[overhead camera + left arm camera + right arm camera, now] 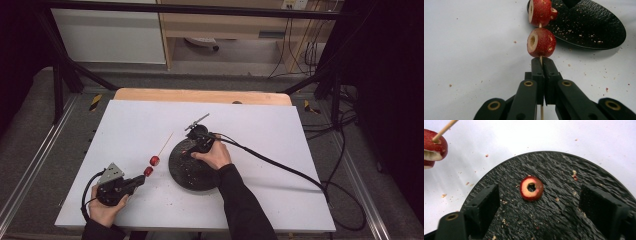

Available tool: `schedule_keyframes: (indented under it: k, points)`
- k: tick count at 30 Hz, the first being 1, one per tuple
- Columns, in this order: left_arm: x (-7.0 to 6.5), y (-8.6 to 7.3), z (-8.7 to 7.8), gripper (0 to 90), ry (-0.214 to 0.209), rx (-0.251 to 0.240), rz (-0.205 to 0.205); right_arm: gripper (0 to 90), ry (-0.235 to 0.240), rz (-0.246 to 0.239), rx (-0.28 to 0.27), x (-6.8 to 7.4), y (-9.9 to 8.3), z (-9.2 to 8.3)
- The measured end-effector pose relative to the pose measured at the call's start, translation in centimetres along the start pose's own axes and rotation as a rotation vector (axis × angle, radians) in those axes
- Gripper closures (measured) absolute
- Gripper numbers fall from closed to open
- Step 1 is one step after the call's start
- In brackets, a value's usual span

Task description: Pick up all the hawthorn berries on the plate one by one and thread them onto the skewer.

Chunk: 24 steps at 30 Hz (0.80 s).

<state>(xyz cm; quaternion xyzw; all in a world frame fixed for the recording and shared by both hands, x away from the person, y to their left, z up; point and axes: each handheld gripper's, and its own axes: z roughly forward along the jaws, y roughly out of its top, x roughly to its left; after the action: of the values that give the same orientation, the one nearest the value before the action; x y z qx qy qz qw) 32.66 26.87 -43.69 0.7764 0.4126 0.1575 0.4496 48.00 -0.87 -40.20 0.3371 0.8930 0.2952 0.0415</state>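
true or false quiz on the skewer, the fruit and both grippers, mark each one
1. The left hand-held gripper is shut on the skewer. True.
2. Two red fruit pieces sit on the skewer. True.
3. The right hand-held gripper is shut on the fruit piece on the plate. False: it is open, with the cored red fruit piece lying untouched on the black plate between its jaws.
4. The black plate is square. False: it is round.
5. Crumbs lie on the plate and the white table. True.
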Motion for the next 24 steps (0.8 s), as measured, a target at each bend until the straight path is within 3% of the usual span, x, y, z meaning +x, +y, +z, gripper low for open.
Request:
schedule_keyframes:
  k: [6,16,24]
  points:
    - [0.0,0.0,-0.1,88.2,0.000,-0.001,0.000,33.1,0.025,-0.030,0.022,0.1,0.5,1.1]
    - [0.0,0.0,0.1,88.2,-0.001,0.003,0.002,51.1,0.047,-0.030,0.051,-0.3,0.5,2.1]
    - [0.0,0.0,0.1,88.3,-0.001,0.003,-0.001,61.0,0.062,-0.049,0.054,-0.3,0.5,2.3]
